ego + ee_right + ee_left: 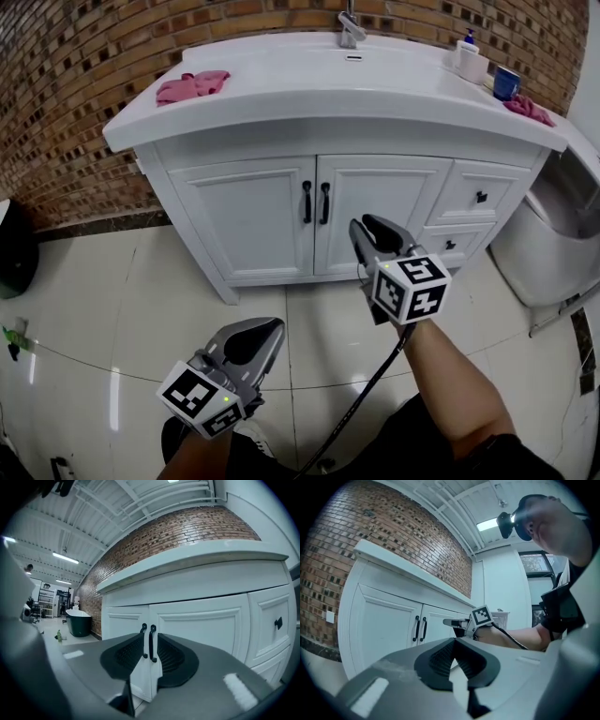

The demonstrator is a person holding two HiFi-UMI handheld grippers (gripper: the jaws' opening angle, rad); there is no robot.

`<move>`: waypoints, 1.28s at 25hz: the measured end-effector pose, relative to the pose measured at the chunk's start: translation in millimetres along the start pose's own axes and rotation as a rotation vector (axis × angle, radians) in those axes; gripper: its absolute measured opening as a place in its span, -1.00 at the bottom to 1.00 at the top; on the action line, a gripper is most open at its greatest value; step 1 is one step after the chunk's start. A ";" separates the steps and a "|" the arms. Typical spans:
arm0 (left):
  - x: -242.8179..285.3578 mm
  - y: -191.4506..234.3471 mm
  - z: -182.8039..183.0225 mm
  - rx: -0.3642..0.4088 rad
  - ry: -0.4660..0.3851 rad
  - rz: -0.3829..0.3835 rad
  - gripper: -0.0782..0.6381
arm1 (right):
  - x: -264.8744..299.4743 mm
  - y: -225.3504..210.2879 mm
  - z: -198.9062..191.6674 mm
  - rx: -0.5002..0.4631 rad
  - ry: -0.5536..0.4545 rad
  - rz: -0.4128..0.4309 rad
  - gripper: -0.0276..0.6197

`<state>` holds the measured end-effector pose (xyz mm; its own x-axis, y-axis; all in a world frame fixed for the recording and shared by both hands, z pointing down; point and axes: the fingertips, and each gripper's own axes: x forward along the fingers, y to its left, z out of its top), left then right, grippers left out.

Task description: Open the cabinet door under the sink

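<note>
Both cabinet doors (253,216) under the sink (356,70) are found shut. The right gripper (373,227) is held near the black handles (324,202), jaws parted, apparently clear of them. The left gripper (267,330) is held low, jaws parted, nothing gripped

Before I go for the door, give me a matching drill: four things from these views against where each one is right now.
Things:
1. pink cloth
2. blue cup
3. right gripper
4. left gripper

Places:
A. low over the floor tiles, jaws apart, nothing between them
B. right end of the counter
C. in front of the black door handles, jaws apart, not touching them
D. left end of the counter

Pairs: 1-D, 2-B, 3-C, 4-A
</note>
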<state>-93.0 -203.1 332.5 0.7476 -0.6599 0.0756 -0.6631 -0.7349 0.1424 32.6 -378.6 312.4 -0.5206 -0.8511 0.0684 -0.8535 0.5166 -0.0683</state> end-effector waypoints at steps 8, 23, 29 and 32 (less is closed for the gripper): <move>7.5 14.5 -31.5 0.025 0.090 -0.002 -0.76 | 40.2 -1.6 -15.8 -0.059 0.014 0.000 -0.62; 19.7 40.9 -32.8 -0.038 0.059 0.001 -0.76 | 92.4 1.7 -37.6 -0.034 0.022 0.005 -0.62; 20.1 46.9 -36.7 -0.042 0.073 0.018 -0.76 | 101.3 -1.7 -39.7 -0.033 0.018 -0.026 -0.74; 19.9 47.3 -36.1 -0.039 0.075 0.019 -0.76 | 103.2 -1.8 -39.2 -0.037 0.017 -0.031 -0.76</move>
<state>-108.1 -245.4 376.4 0.7365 -0.6589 0.1526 -0.6763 -0.7147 0.1782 -20.5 -463.6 358.7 -0.4939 -0.8652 0.0865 -0.8693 0.4934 -0.0290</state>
